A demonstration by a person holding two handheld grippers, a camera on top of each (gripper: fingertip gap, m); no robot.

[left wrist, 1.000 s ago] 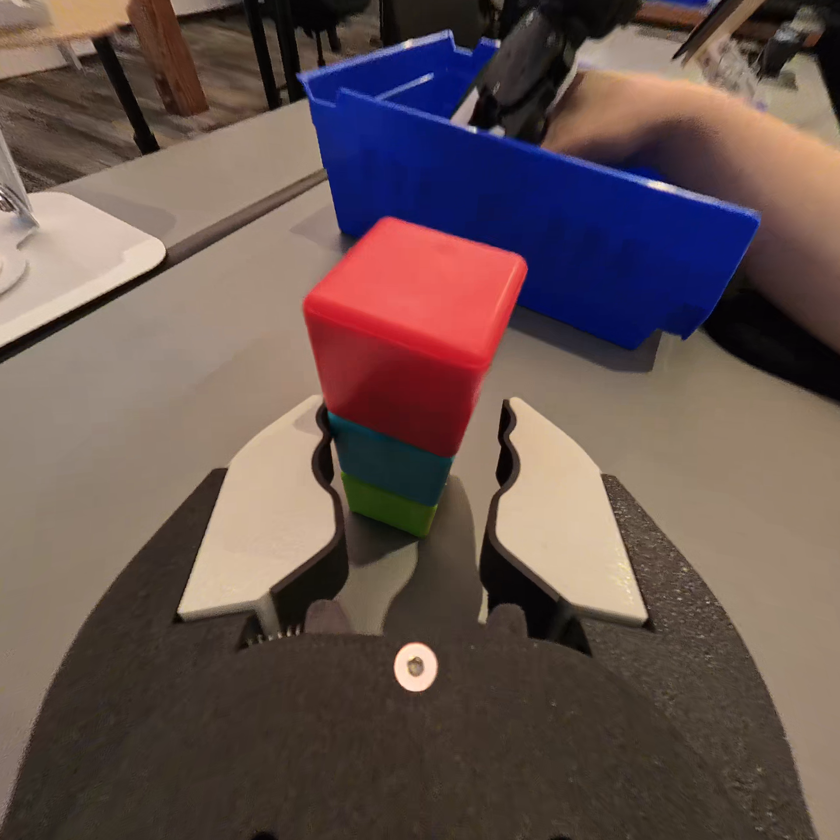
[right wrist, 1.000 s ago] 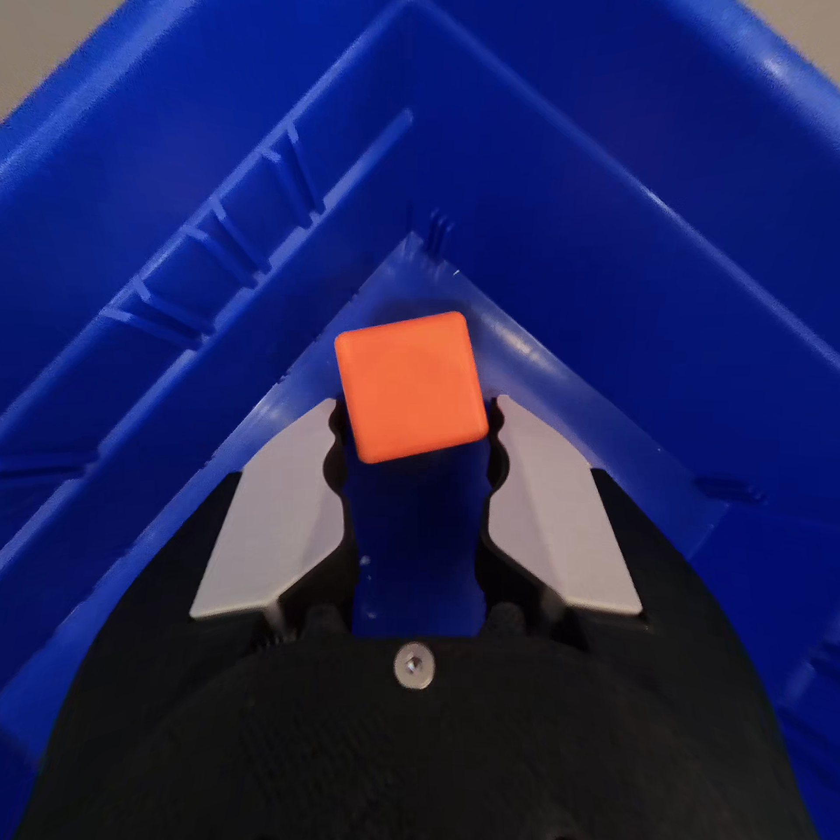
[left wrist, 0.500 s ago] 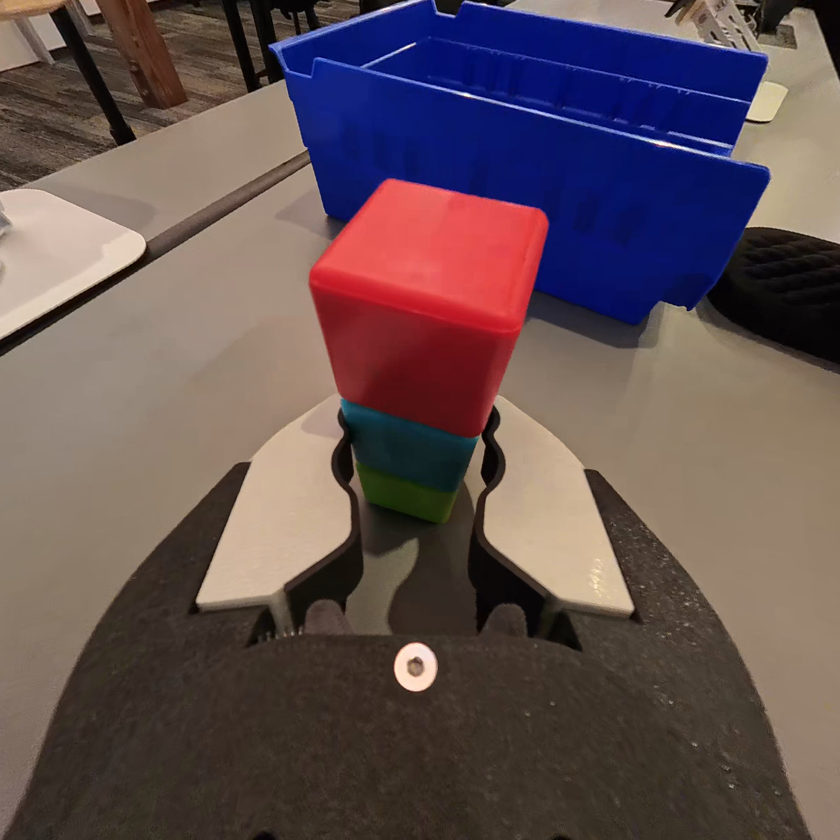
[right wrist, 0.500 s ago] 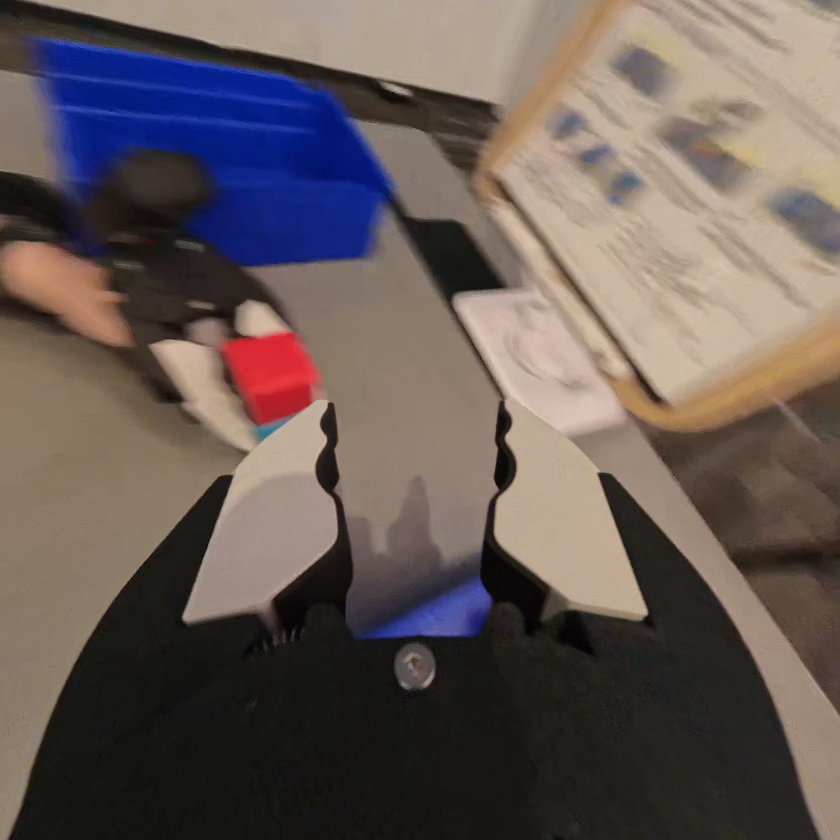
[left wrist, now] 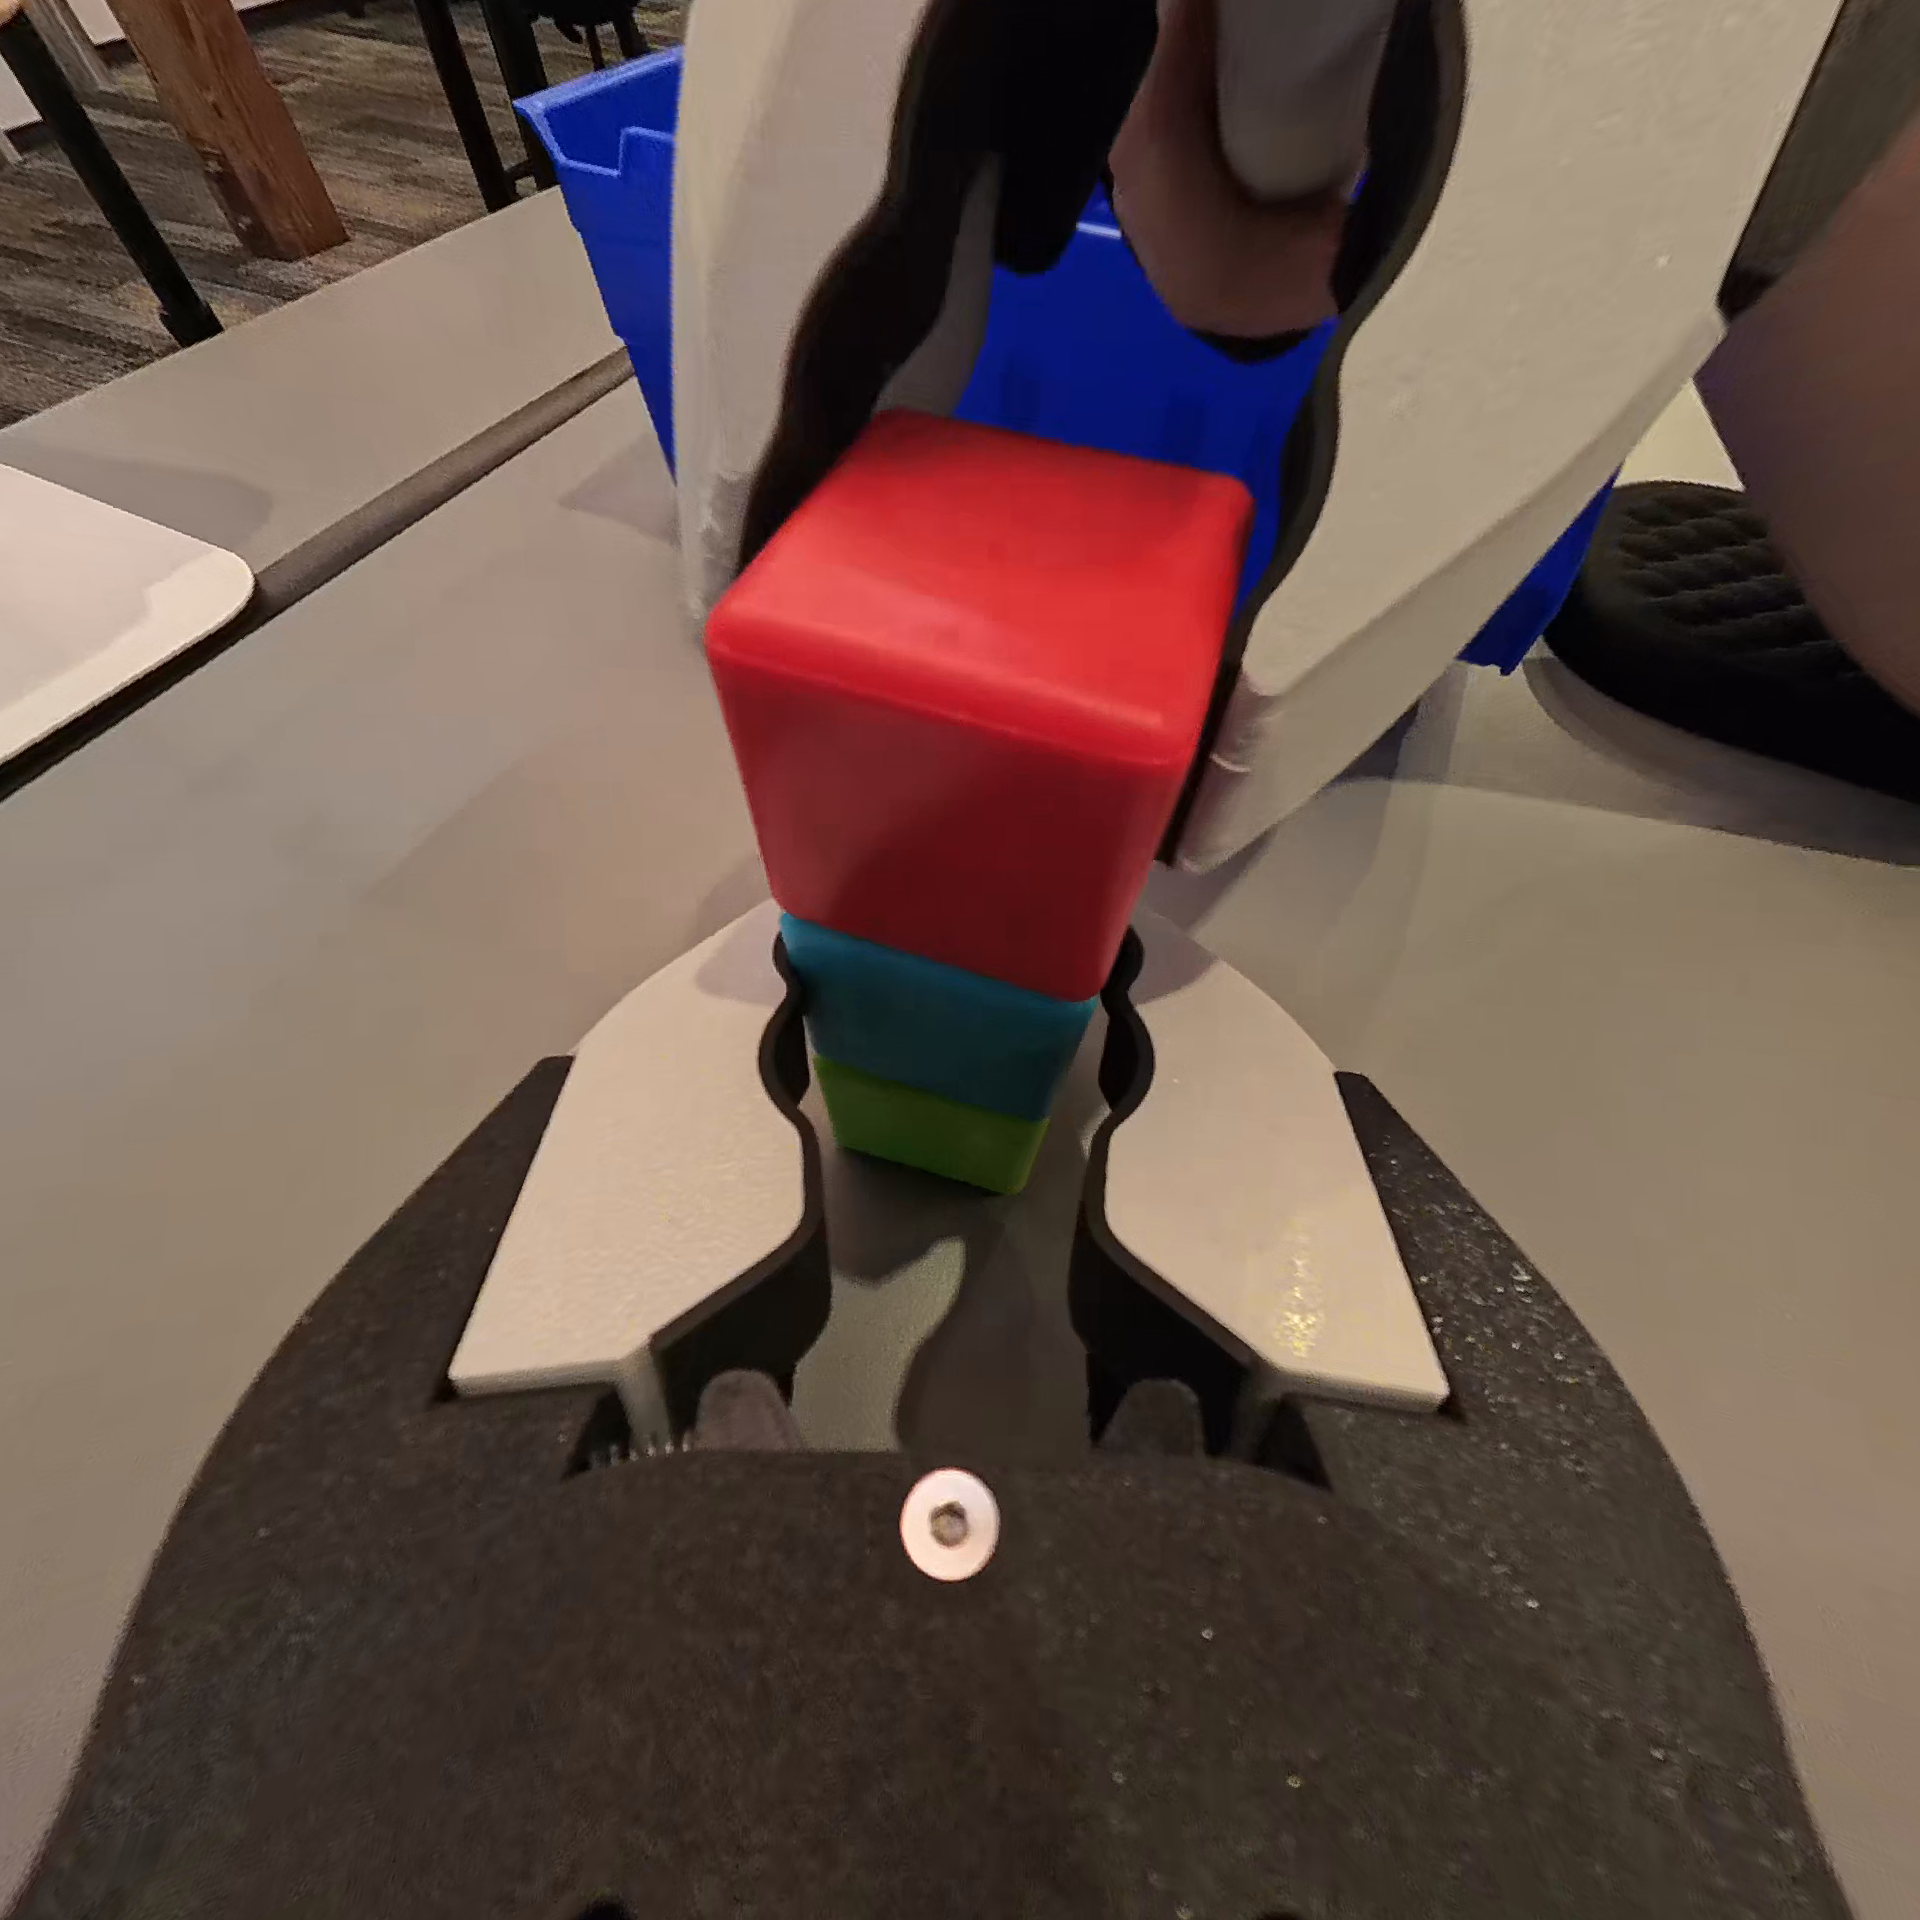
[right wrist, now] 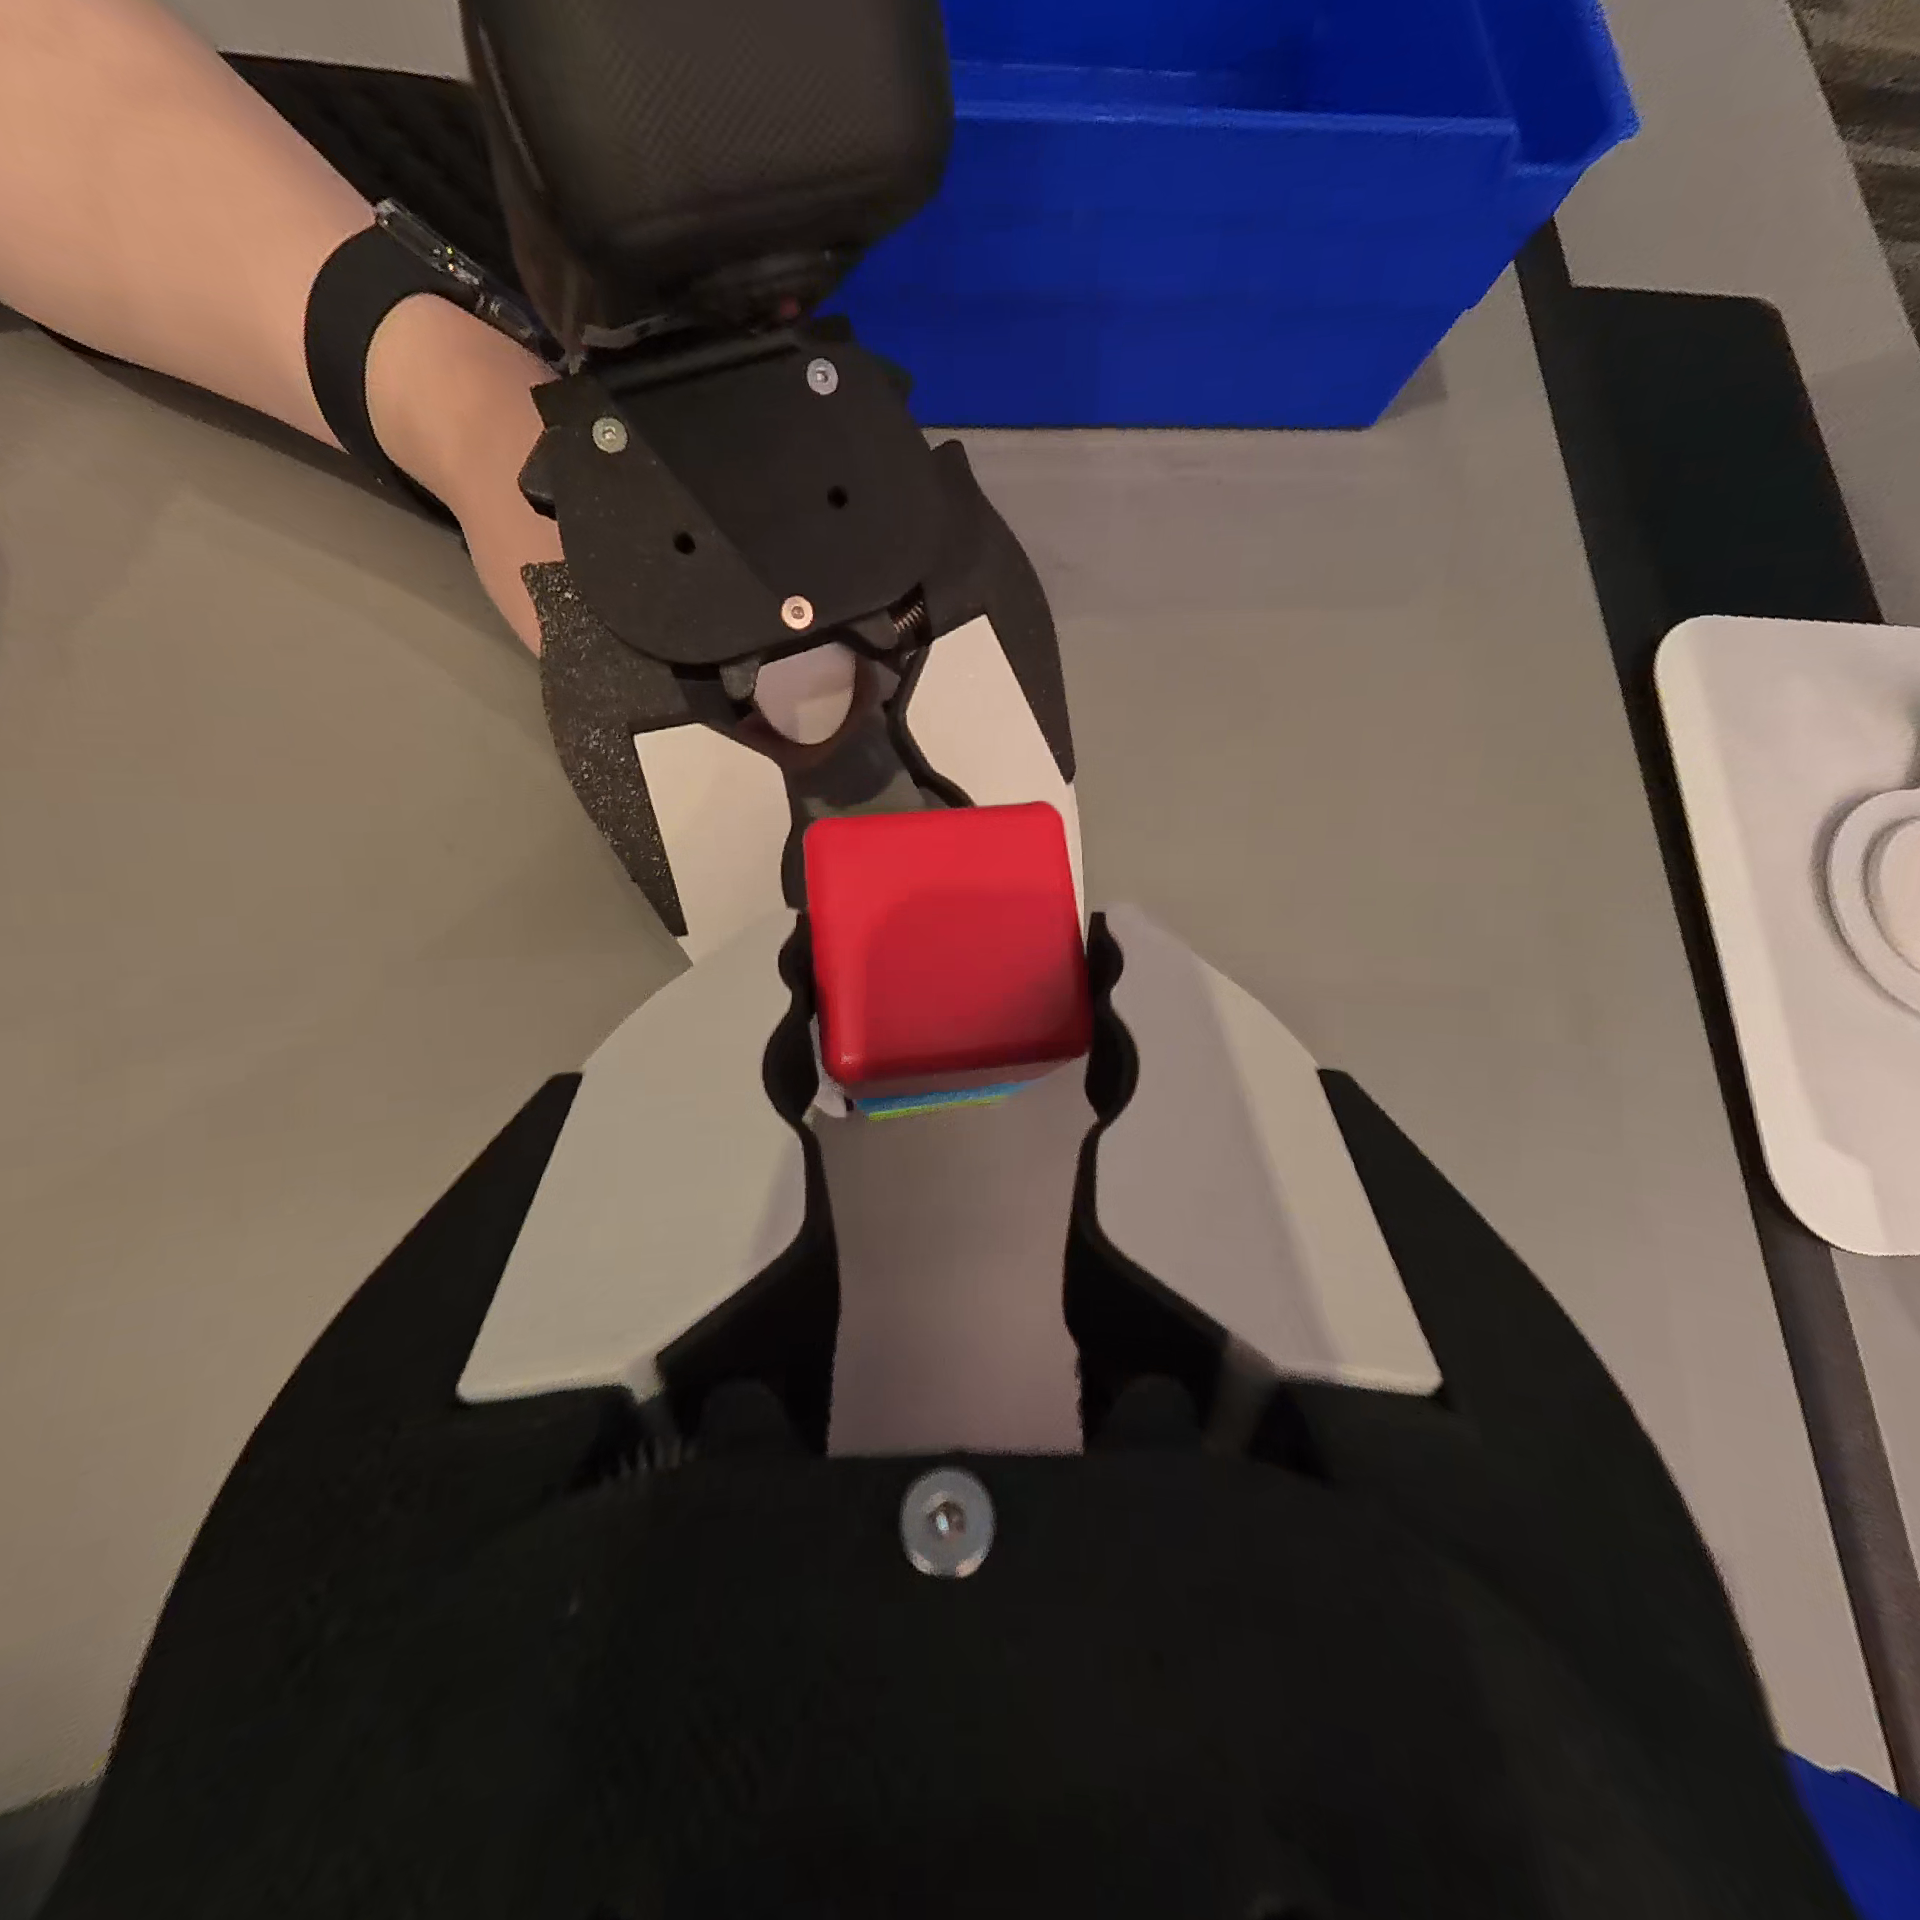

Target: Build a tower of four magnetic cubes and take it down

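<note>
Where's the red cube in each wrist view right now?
Left wrist view: red cube at centre, topping the stack, seen from the side.
Right wrist view: just above centre, seen from above.
Shared landmark: blue bin, behind the stack in the left view, at the top of the right.

I see a grey tabletop (right wrist: 1351,644). A green cube (left wrist: 930,1138), bottom of a three-cube stack, rests mid-surface. A blue bin (right wrist: 1226,239) sits toward the far edge. A white pad (right wrist: 1766,935) lies by the right edge, a black mat (left wrist: 1714,613) beside the bin.
</note>
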